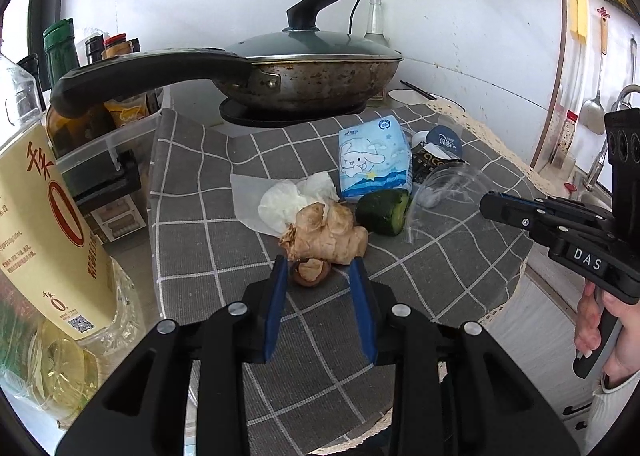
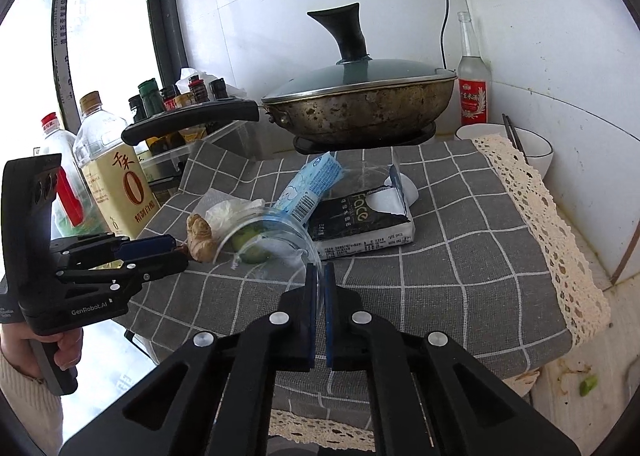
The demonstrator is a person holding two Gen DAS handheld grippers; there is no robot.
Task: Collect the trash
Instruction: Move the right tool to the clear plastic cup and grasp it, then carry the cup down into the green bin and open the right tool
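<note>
On cloth: right tongs (image 2: 319, 276) pinch clear cup (image 2: 272, 232); left tongs (image 1: 320, 272) half-open, apparently straddling ginger (image 1: 326, 232).

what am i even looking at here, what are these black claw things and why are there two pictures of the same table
Each black claw is a hand-held two-finger gripper carrying its own camera, so each picture looks along one gripper. In the left camera's view, the left gripper has its blue fingers around a small brown mushroom-like scrap beside a knobbly beige ginger root. In the right camera's view, the right gripper pinches the rim of a clear plastic cup. Crumpled white tissue, a green vegetable stub and tissue packs lie on the grey checked cloth.
</note>
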